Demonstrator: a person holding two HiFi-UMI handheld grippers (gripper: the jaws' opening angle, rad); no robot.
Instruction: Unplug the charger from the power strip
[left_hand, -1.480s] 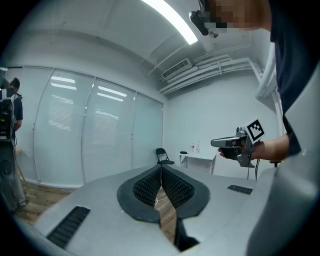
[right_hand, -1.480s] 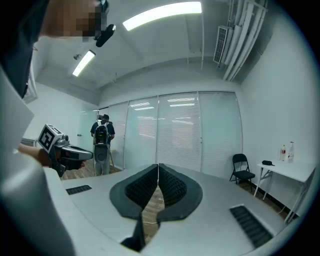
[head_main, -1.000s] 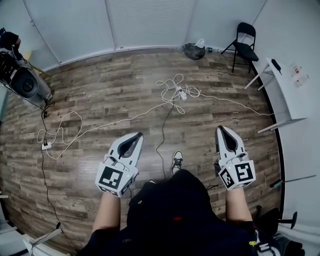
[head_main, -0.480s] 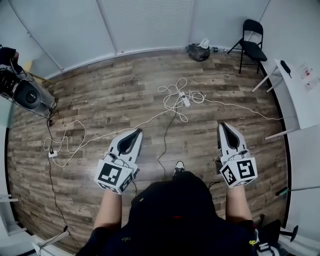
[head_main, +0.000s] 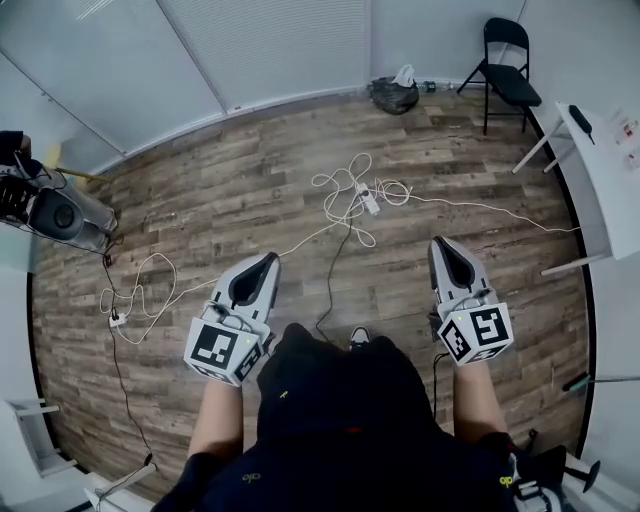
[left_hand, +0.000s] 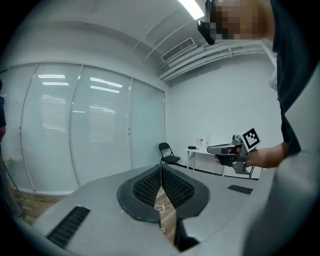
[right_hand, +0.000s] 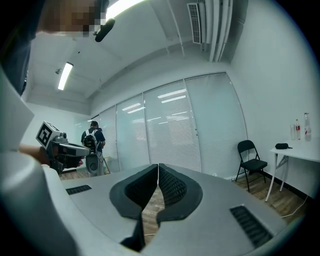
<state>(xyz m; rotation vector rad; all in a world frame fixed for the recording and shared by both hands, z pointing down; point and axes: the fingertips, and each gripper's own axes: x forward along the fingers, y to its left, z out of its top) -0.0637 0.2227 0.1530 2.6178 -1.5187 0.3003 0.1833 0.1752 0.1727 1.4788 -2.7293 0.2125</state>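
**Both tools shut and empty; power strip well ahead on the floor**

The left tool (head_main: 266, 262) and right tool (head_main: 441, 246) have their jaws pressed together, with nothing between them. The white power strip (head_main: 368, 200) lies on the wooden floor (head_main: 230, 190) among looped white cable (head_main: 340, 185). It is ahead of both tools and well apart from either. What is plugged into it is too small to tell.

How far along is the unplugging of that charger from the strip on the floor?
Nothing looks done yet. The power strip lies on the floor ahead among white cable loops; whether a charger sits in it is too small to tell. In hand: nothing; left gripper and right gripper are shut, empty, in the air short of it. Left: reach, grip, pull.
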